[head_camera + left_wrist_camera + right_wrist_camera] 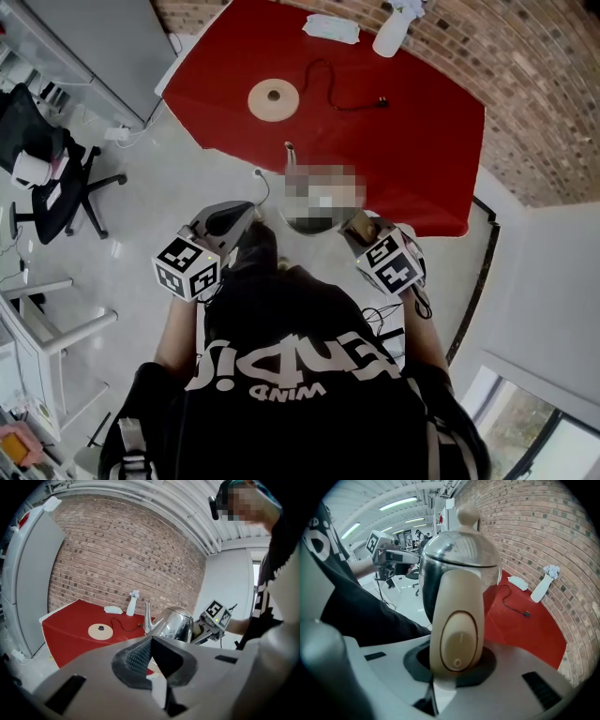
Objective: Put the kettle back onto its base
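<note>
The red table (412, 122) fills the upper middle of the head view, below a brick wall. The steel kettle (459, 555) is held up at the table's near edge, around the frame's centre, well apart from the round base (273, 99). The right gripper (354, 228) is clamped on the kettle's cream handle (457, 620). The left gripper (150, 644), just left of the kettle, has its jaws together with nothing between them. The base lies bare in the table's upper left part, its black cord (328, 84) trailing right.
</note>
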The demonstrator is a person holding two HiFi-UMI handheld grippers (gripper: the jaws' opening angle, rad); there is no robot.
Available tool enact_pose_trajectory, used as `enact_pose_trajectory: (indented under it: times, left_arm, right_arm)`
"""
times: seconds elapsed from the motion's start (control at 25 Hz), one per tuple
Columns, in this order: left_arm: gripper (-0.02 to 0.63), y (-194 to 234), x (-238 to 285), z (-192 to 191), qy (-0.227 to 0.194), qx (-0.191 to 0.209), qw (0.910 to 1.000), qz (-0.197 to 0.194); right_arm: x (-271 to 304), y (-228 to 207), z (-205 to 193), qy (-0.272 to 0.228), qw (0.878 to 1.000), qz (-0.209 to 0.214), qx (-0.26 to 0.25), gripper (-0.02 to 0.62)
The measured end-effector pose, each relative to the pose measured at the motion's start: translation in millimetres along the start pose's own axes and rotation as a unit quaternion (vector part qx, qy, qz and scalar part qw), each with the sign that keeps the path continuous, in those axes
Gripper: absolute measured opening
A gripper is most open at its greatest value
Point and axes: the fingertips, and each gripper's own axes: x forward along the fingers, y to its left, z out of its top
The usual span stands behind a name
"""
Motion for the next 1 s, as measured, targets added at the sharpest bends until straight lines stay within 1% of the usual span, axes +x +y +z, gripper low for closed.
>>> enact_pose_trajectory:
  times: [0.24,0.56,0.72,1.0]
  left_arm:
    - [0.006,11.8,7.7,6.3,-0.005,0.001,1.0000,-0.005]
    - [0.006,32.3,14.6,6.5,0.001,-0.002,1.0000,-0.008]
    - [0.006,44.6,20.2,13.5,0.001,-0.005,1.0000,-0.008]
    - [0.006,68.6,31.7,22.6,0.008,-0.009,0.9998,-0.013]
  right_arm:
    - [4.3,-13.4,8.2,0.001,1.000,-0.005,0.006,0.066]
    - [19.3,-19.2,26.6,0.004,1.000,0.002,0.004,0.067]
    - [24.9,-24.7,35.4,0.007,1.000,0.011,0.004,0.067]
    - [37.6,-41.0,54.4,0.011,1.000,0.013,0.011,0.067]
